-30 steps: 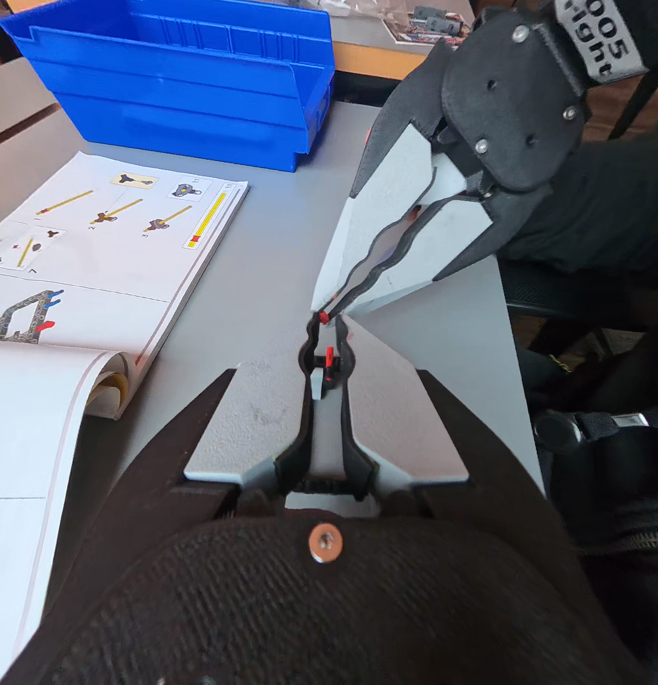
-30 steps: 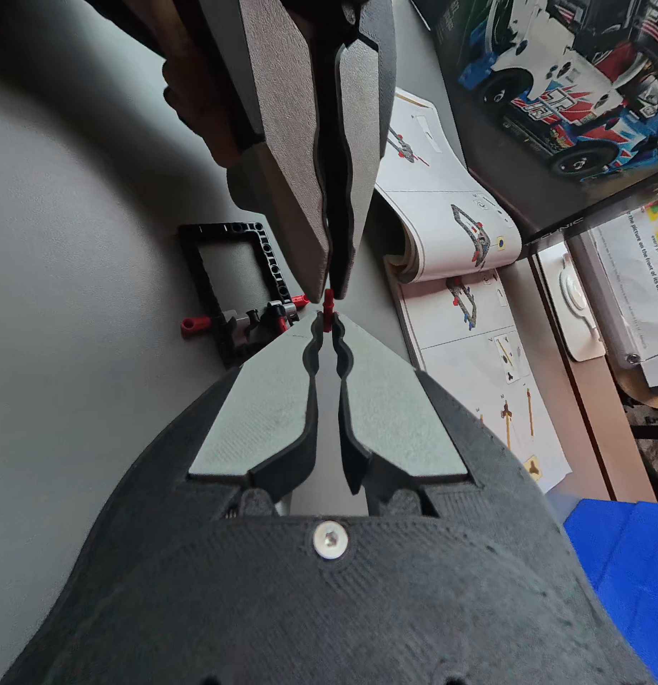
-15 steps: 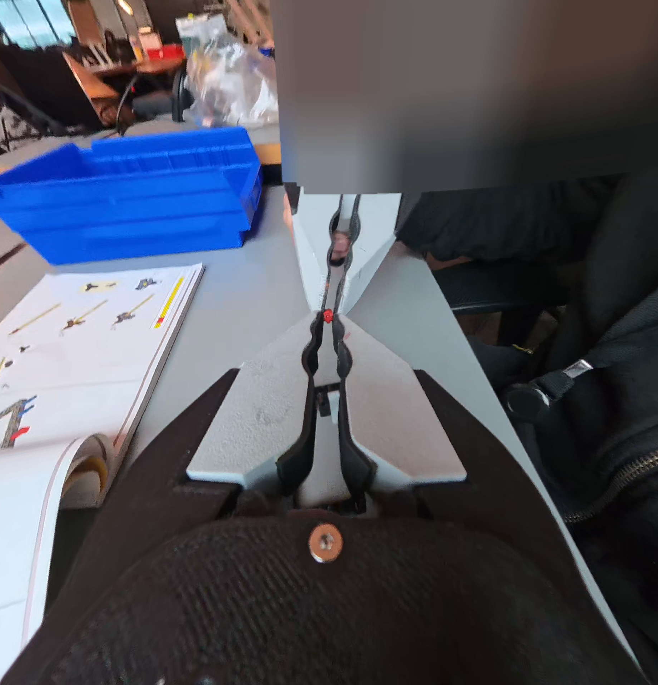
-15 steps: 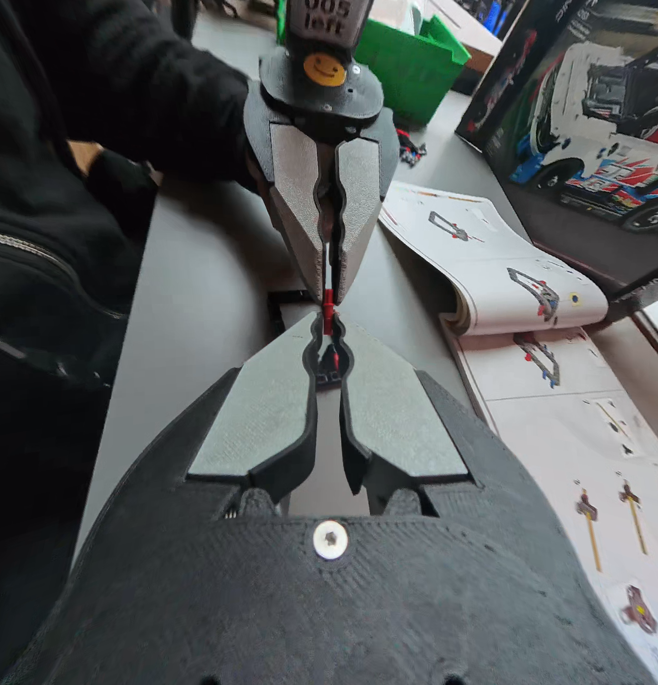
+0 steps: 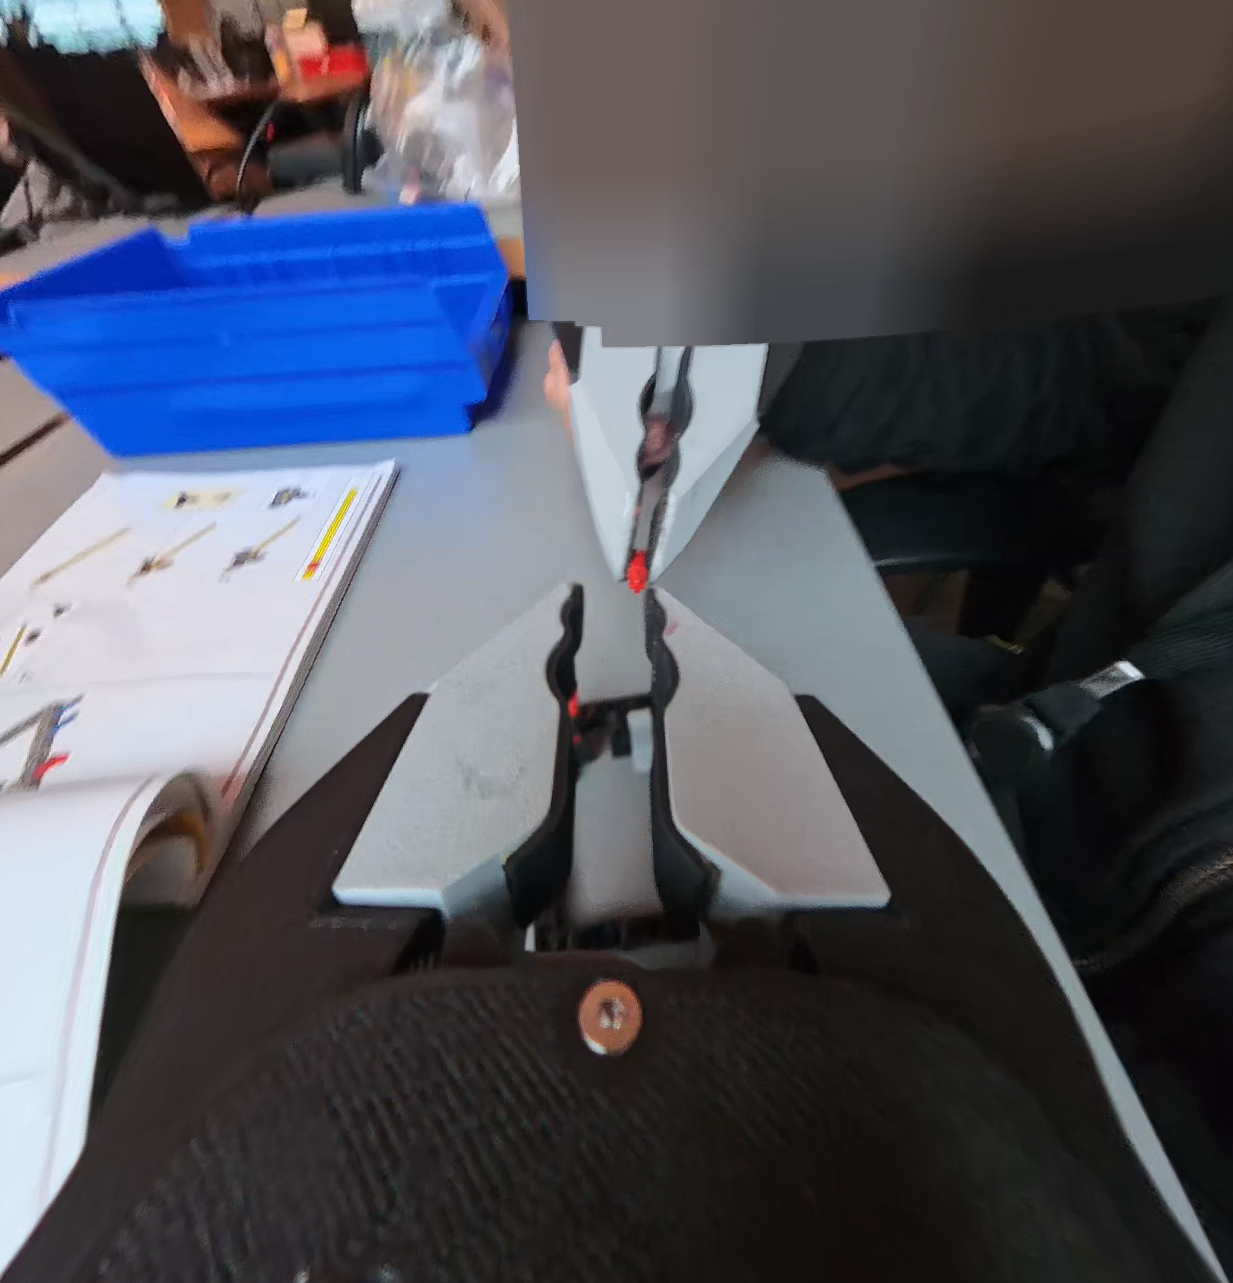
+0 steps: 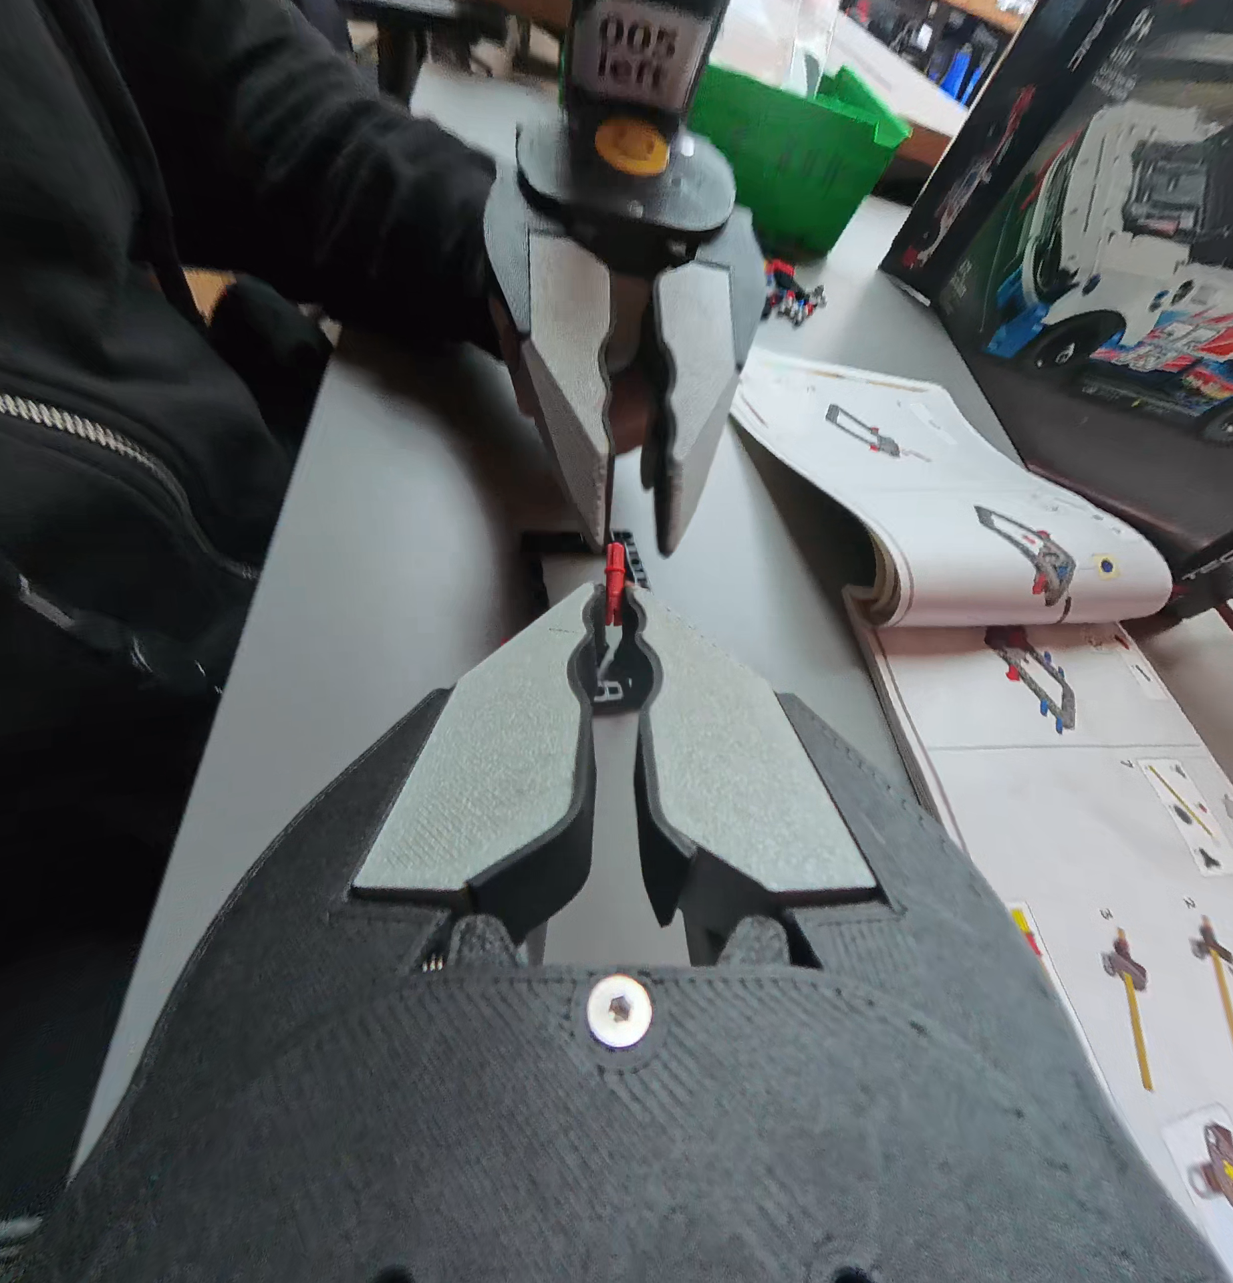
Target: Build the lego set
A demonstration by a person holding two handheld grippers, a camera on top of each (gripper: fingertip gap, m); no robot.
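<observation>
right claw (image 6: 617, 590) pinches the red pin (image 6: 614, 580), left claw (image 5: 610, 600) gapes empty: keep the pinch firm, carry the pin straight to the frame (image 6: 624, 684)

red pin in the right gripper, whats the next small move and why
Probably lower the right gripper toward the black lego frame on the grey table. The small red plastic pin is pinched only at its tips, and the left gripper stands open, clear of it.

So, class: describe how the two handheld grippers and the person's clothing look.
Both the left gripper and the right gripper have pale grey wedge-shaped fingers with wavy black pads on black textured bodies. The left carries an orange disc. The person wears a black glove and a black zipped jacket.
</observation>
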